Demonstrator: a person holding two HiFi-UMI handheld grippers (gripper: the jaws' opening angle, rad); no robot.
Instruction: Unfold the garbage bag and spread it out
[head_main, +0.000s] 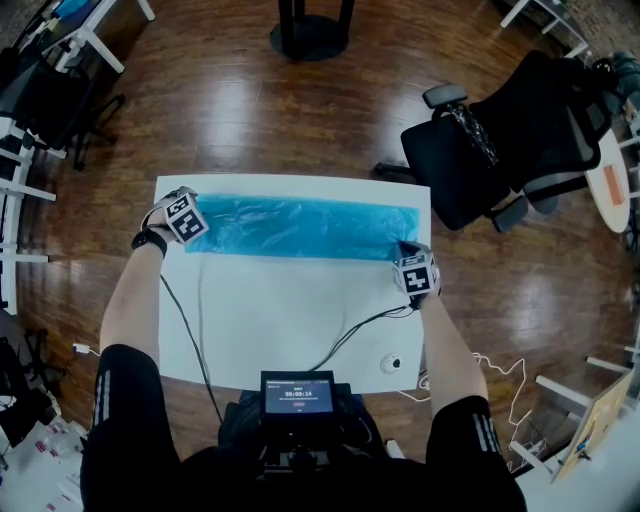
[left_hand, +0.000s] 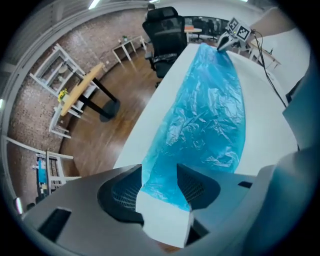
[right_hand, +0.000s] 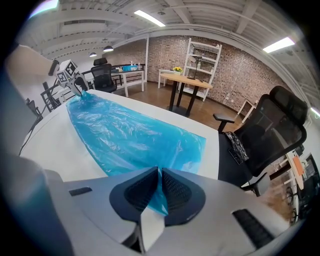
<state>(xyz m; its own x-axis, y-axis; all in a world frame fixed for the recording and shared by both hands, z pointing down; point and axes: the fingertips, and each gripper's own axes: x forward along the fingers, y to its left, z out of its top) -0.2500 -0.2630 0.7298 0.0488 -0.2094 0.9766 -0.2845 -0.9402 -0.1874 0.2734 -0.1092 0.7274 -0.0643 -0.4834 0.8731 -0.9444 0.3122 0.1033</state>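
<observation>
Tools first: the right tool (right_hand: 159, 180) pinches the bag's right end, jaws almost together on a fold of blue film, close to the desk's far right corner. The left tool (left_hand: 159, 172) points steeply down at the far left corner with its jaws spread. The bag's left end lies between them, and neither pad appears to press on it.

The desk (head_main: 290, 320) is white and mostly bare. The bag (head_main: 300, 228) lies flat along its far edge as one long, narrow, wrinkled strip that reaches nearly from left edge to right edge. Its narrowness suggests that lengthwise folds remain, so the step in hand looks like securing the left end and then opening the strip toward the near edge.

To do that well, the left tool should probably close on the top layer only, at the very corner of the film. A bite through every layer would lock the folds shut. The right grip looks sound and is best kept low and steady as an anchor. With both ends held, a light, even pull apart should take out the wrinkles before any drawing toward the near edge. Thin film like this likely stretches or slips under a jerk, so slow tension is safer.

Cords (head_main: 350, 335) trail over the near half of the desk, and the film could catch on them as it spreads.
</observation>
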